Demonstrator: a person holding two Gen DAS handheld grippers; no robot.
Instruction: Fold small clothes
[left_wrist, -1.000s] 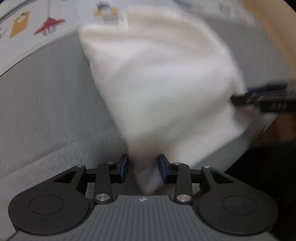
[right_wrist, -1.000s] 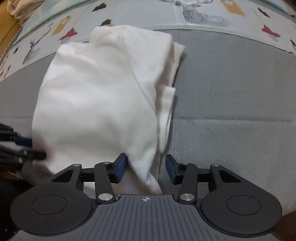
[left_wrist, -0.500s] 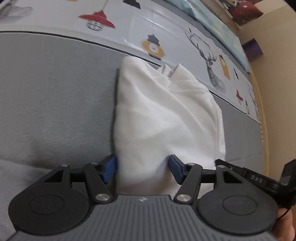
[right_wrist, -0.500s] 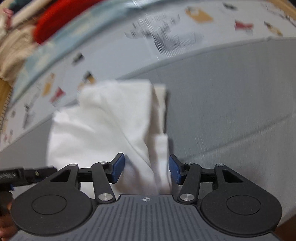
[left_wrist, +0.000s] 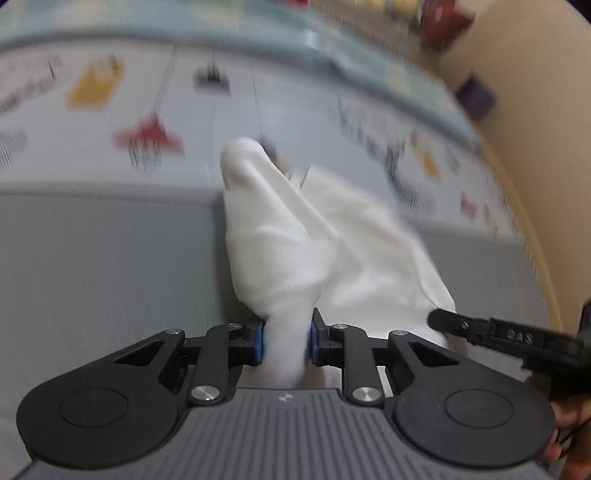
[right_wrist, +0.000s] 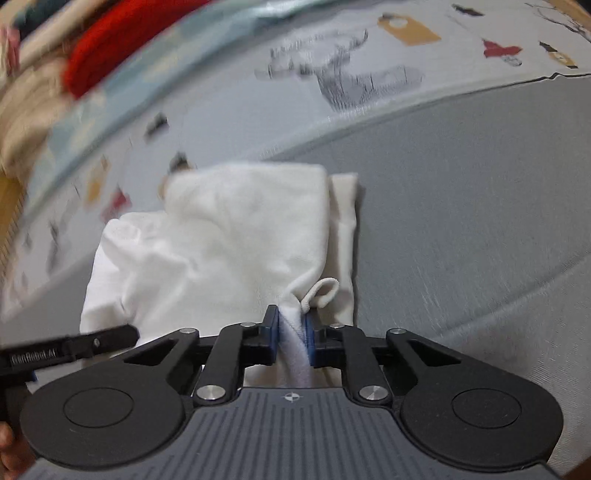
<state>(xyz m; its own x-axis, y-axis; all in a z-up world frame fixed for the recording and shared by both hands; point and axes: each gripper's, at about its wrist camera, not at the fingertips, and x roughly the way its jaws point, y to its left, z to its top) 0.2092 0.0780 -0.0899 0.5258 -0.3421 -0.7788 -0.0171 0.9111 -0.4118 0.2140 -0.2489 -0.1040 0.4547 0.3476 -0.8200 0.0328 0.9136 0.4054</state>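
A small white garment (left_wrist: 332, 243) lies folded on a grey cushion (left_wrist: 92, 266). My left gripper (left_wrist: 286, 341) is closing and its blue pads pinch a bunched fold at the garment's near left corner. In the right wrist view the same white garment (right_wrist: 229, 251) spreads ahead, a narrower folded strip along its right side. My right gripper (right_wrist: 291, 334) is closing too, its pads squeezing a thin hemmed edge at the near right corner, with a small cloth loop (right_wrist: 325, 291) just beyond. Each gripper's finger shows at the side of the other view.
A pale mat (right_wrist: 369, 74) printed with deer and lamp figures lies beyond the grey cushion (right_wrist: 461, 221). Red and cream clothes (right_wrist: 103, 48) are piled at the far left. A wooden floor and wall (left_wrist: 535, 166) run along the right. A hand (left_wrist: 569, 424) shows at the edge.
Both grippers stood open around the garment's near edge half a second ago; now each has closed onto a pinch of cloth. Both views have tilted, and the gripped corners are bunched up.
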